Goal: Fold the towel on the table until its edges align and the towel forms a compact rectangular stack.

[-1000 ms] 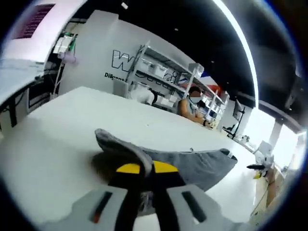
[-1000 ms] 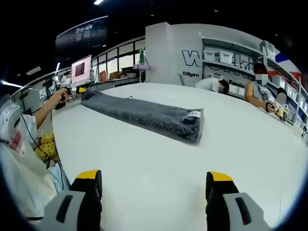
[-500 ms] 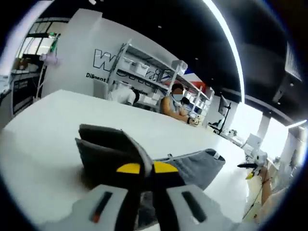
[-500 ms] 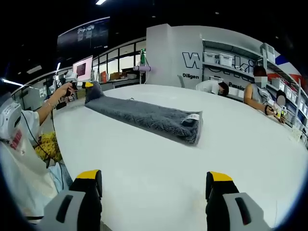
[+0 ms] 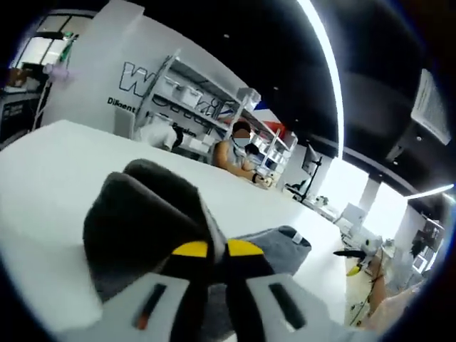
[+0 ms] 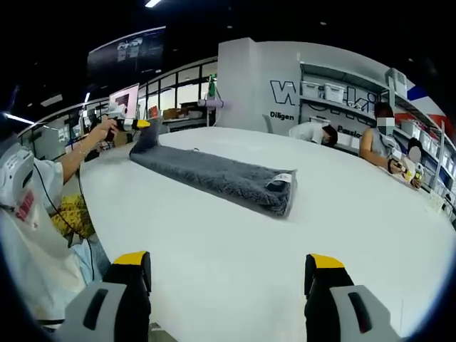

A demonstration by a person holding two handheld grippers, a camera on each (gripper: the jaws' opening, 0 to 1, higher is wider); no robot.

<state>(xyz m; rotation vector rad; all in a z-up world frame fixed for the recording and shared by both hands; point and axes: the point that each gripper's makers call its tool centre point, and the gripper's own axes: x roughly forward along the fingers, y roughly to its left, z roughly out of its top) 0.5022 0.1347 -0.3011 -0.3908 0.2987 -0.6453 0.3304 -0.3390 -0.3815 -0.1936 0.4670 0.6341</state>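
Observation:
A long grey towel [image 6: 214, 178] lies folded in a narrow strip across the white table [image 6: 235, 256]. Its near end carries a small white label [image 6: 283, 177]. At its far left end my left gripper [image 6: 141, 125] is shut on the towel and holds that end lifted off the table. In the left gripper view the lifted towel end [image 5: 142, 214] bulges up around my left gripper [image 5: 217, 251], and the rest of the towel [image 5: 278, 246] trails to the right. My right gripper [image 6: 231, 274] stands open over bare table, well short of the towel.
A person's arm [image 6: 82, 146] and white-shirted body [image 6: 28, 242] are at the table's left edge. Two seated people [image 6: 377, 139] work at the far side before white shelves [image 6: 342, 92]. A monitor [image 6: 121, 103] stands at the back left.
My left gripper has raised the towel's far end higher and carried it along the strip toward the labelled end. The right gripper has stayed open and still.

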